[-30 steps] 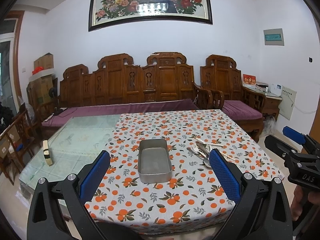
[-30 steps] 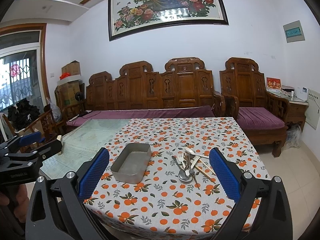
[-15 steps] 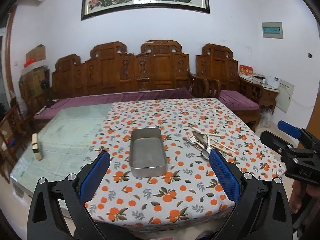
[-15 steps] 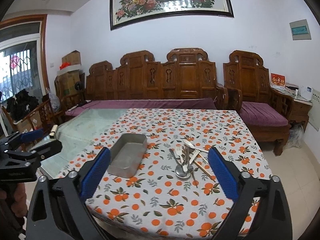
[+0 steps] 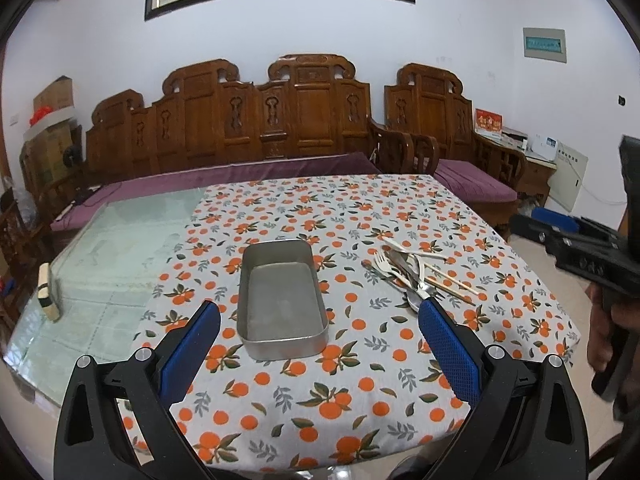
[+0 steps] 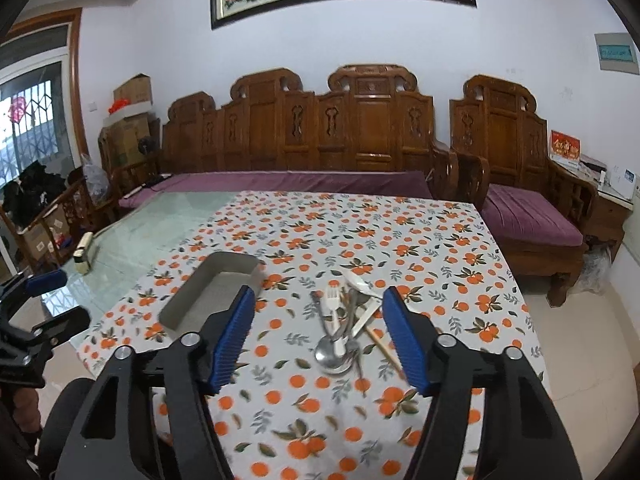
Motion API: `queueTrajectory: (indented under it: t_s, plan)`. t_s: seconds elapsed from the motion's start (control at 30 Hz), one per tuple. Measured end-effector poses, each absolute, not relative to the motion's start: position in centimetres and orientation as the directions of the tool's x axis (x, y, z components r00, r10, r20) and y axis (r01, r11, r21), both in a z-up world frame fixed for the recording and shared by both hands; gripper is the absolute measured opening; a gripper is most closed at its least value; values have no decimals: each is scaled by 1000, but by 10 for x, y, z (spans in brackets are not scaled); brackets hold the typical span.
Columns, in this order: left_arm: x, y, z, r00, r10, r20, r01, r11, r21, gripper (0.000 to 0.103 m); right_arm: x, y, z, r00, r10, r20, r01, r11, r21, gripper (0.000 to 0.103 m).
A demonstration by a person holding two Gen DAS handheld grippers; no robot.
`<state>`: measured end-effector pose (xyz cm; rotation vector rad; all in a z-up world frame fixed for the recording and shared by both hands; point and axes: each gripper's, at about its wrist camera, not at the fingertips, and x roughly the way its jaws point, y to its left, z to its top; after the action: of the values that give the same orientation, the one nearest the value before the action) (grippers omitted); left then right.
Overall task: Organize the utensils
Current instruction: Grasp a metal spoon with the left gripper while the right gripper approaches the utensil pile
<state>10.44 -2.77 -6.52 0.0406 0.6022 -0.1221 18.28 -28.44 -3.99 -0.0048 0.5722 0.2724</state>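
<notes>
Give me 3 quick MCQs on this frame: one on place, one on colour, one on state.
1. Where does the pile of cutlery lie relative to the metal tray?
A. inside it
B. on the cloth to its right
C. on the bare glass to its left

2. What colour is the fruit print on the tablecloth?
A. orange
B. blue
C. purple

3. What state is the right gripper in?
A. shut on a fork
B. shut on nothing
C. open, holding nothing

Answers:
1 B, the tray is bare inside and the cutlery sits apart on the cloth.
2 A, orange fruit with dark leaves.
3 C, jaws spread wide in front of the pile, nothing between them.
</notes>
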Motion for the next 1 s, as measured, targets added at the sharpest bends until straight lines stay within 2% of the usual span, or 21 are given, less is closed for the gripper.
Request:
queueTrajectory:
  t_s: [0.37,0.53,0.73,0.87,0.93,1.0]
  plan:
    - [152,-56,-90,759,-156,-632,198,980,-5,95,247,-340,-91,734,222,-642,-205,973,102,54]
    - [181,-82,-116,709,-180,-682,233,972,-14,88,258,-349,-117,698,222,-681,-209,973,103,51]
    - [209,-110,-140,668,-206,-715,278,961,-17,83,265,-365,-146,660,206,-722,-187,976,109,50]
    - [231,-128,-160,628,-229,-744,300,953,-40,78,269,-372,-159,641,195,-742,-169,979,112,50]
    - [244,-136,-171,609,-236,-757,305,951,-50,71,270,-373,-164,634,192,-749,-165,980,112,50]
    - [255,-143,-182,588,-239,-773,303,951,-64,71,270,-374,-167,628,188,-755,-161,981,110,50]
